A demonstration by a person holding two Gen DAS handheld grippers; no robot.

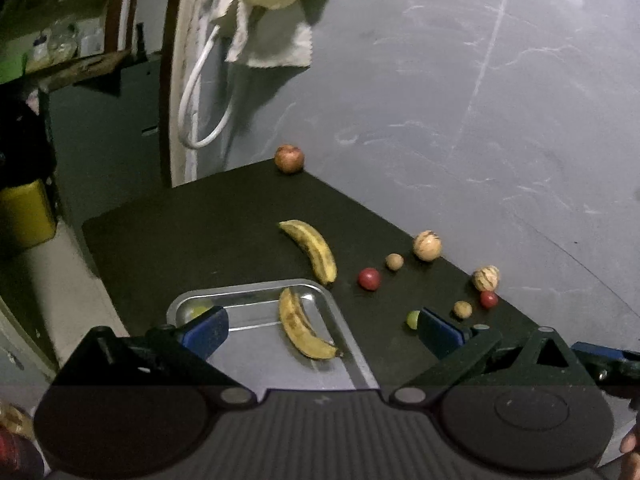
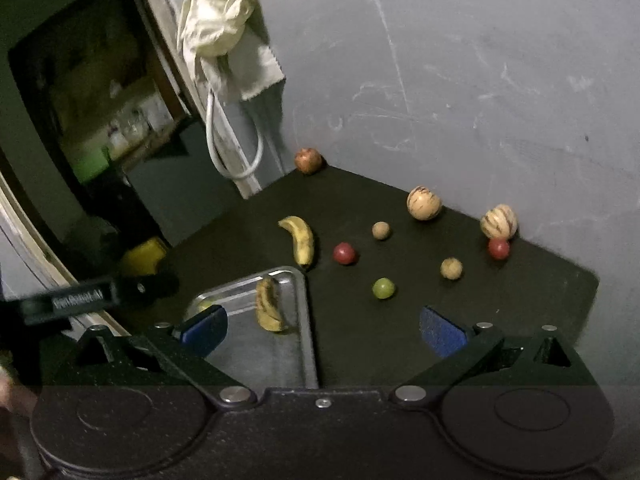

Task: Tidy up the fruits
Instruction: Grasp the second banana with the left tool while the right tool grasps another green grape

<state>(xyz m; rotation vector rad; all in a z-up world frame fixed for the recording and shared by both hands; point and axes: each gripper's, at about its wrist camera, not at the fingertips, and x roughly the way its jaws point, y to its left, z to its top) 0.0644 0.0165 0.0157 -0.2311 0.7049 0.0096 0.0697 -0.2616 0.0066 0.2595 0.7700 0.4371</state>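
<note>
Fruit sits scattered over a dark tabletop (image 2: 520,312) pushed into a grey wall corner. Both grippers hang above the near edge, nothing between either pair of fingers.

Left gripper (image 1: 320,330): blue-padded fingers (image 1: 206,330) spread wide, empty. Right gripper (image 2: 320,330): same, fingers (image 2: 442,336) spread wide, empty.

Metal tray (image 1: 352,344) lies at the near left of the tabletop. One spotted banana in the tray (image 1: 302,330) lies lengthwise along its right side. A small green fruit in the tray (image 1: 198,311) shows at the far left corner, half hidden by a left gripper finger.

Second banana (image 1: 312,250) lies on the tabletop just beyond the tray's far rim, not touching it as far as I can tell.

Rest, all on bare tabletop:
- red fruit (image 2: 345,253) just right of the second banana
- green fruit (image 2: 383,288) nearer the grippers, right of the tray
- two small brown round fruits, one far (image 2: 381,231), one nearer (image 2: 451,268)
- two striped pale round fruits (image 2: 424,203) (image 2: 499,222) against the right wall
- second red fruit (image 2: 499,249) touching or just beside the nearer striped one
- reddish-brown round fruit (image 2: 308,160) alone in the far corner

Pale cloth (image 2: 218,24) and a looped white cable (image 2: 236,140) hang on the wall beyond the corner.
</note>
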